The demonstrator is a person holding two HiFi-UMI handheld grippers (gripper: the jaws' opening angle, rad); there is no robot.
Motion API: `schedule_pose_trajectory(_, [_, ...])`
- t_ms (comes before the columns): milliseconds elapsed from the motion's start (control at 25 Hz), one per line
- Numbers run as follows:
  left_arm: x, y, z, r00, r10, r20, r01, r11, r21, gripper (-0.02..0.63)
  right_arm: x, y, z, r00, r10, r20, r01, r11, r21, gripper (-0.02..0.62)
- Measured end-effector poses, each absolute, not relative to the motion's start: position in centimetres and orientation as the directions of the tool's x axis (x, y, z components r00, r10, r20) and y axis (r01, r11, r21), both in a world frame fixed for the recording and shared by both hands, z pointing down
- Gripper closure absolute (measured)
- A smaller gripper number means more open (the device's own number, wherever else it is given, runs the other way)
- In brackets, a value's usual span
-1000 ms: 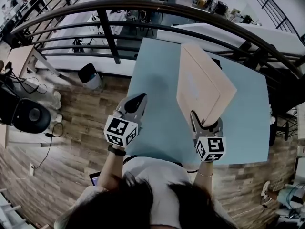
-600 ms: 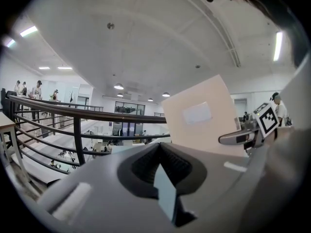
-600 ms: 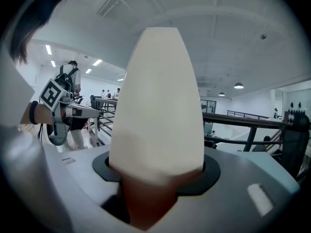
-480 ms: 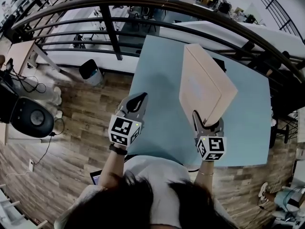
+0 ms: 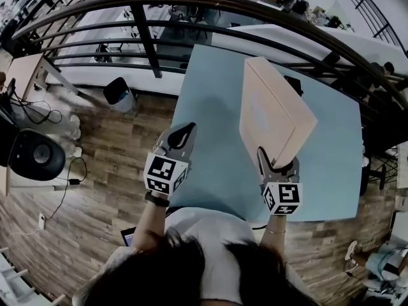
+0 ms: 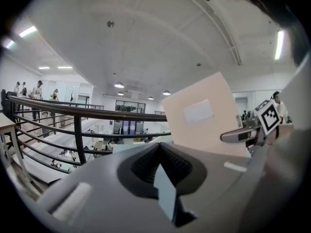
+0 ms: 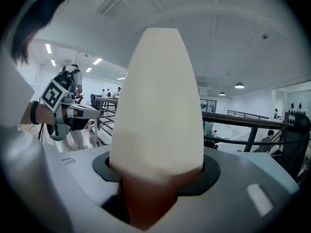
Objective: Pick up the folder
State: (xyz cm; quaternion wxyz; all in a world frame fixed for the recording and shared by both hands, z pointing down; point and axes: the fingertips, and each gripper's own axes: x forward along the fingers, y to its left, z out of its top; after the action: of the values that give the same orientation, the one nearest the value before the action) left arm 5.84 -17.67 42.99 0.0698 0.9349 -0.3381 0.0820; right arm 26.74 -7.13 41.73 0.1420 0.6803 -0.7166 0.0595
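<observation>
One folder [image 5: 274, 110], two claws, one table [image 5: 210, 107] | we see right claw [image 5: 277, 159] pinching folder's near edge | left claw [image 5: 189, 129] pressed together, empty

Pale blue rectangular table [image 5: 210, 113], standing on brown wood-plank floor [image 5: 95, 196]

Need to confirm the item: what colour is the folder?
The folder is pale beige with a lighter rectangular label; the head view shows it best.

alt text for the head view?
Seen from above, the right gripper grips the near edge of a beige folder, holding it at a slant over a light blue table. The left gripper, shut and empty, hovers at the table's left edge; a dark railing runs beyond.
</observation>
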Motion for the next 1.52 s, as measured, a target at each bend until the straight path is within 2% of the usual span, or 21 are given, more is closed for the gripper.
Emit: schedule_pose_trajectory(1520, [4.6,-18.1,43.5,0.737,-0.643,0.208,-0.668,-0.739,0.081,0.548,27.1,-7.4,42.5,-0.028,-0.953,0.302,-0.995,0.054,0.080,0.330])
